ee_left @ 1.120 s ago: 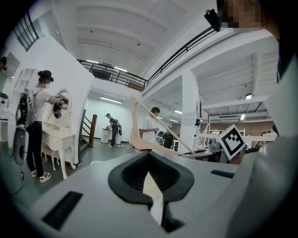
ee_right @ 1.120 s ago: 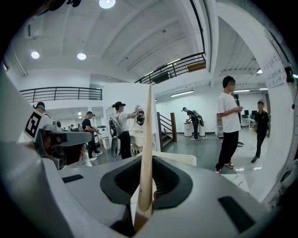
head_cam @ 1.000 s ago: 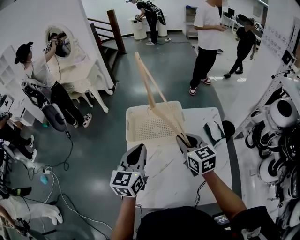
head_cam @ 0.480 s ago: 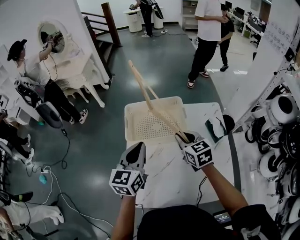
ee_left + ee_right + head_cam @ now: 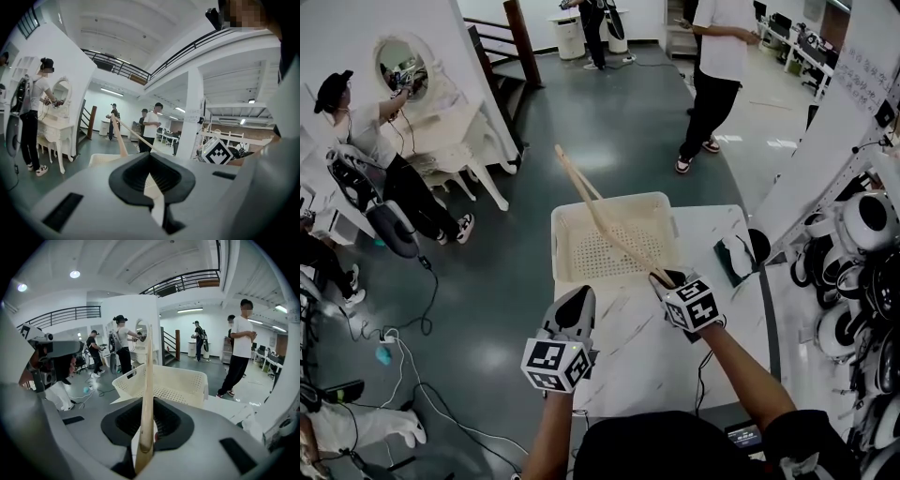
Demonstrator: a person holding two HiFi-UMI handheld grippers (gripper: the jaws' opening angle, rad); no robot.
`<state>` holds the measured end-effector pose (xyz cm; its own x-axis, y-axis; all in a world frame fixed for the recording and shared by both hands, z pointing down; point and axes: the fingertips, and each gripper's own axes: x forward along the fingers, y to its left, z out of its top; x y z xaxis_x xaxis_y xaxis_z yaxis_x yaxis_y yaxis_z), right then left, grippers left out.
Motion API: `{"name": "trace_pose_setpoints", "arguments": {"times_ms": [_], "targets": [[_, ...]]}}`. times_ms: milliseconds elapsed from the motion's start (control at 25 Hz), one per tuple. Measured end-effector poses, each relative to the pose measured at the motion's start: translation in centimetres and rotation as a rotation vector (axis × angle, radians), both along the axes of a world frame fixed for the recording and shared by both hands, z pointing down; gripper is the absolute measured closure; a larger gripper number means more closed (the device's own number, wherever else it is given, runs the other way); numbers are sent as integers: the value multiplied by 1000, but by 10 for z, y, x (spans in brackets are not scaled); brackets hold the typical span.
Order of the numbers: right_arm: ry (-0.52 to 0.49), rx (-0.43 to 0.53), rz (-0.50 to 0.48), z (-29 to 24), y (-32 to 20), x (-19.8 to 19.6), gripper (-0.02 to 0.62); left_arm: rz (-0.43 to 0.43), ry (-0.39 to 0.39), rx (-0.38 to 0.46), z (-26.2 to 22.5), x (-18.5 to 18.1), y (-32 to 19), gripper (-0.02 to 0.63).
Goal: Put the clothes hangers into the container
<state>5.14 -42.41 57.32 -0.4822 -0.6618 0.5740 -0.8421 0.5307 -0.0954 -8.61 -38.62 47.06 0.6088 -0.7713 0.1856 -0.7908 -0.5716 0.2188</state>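
Hanger (image 5: 602,225): wooden, one end clamped in the jaws of the right gripper (image 5: 672,279). It slants to the upper left across the container (image 5: 623,199) and ends past its far-left corner.
Container: cream perforated basket at frame centre, on the bench (image 5: 647,356).
Right gripper: tipped downward at the container's near-right corner, forearm coming up from lower right.
Left gripper (image 5: 575,298): lower centre, near the bench's left edge, roughly level. Its jaws stand narrowly apart and hold nothing.
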Motion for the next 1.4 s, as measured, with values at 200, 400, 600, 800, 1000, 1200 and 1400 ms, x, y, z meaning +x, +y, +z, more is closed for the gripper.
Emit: {"name": "trace_pose_setpoints", "arguments": {"times_ms": [200, 400, 600, 800, 1000, 1200, 1400], "targets": [[21, -30, -9, 12, -2, -4, 532, -6, 2, -12, 5, -5, -1, 601], [41, -56, -17, 21, -3, -9, 532, -2, 5, -25, 9, -7, -3, 601], [47, -76, -16, 27, -5, -9, 532, 3, 10, -27, 11, -5, -4, 601], [59, -101, -24, 34, -7, -10, 532, 1, 14, -32, 13, -7, -6, 601], [62, -127, -26, 40, -7, -10, 532, 1, 16, -33, 15, -5, -8, 601], [68, -151, -33, 44, -5, -12, 532, 1, 17, -38, 16, -8, -8, 601], [53, -177, -51, 45, -7, -17, 532, -2, 22, -44, 15, -11, -10, 601]]}}
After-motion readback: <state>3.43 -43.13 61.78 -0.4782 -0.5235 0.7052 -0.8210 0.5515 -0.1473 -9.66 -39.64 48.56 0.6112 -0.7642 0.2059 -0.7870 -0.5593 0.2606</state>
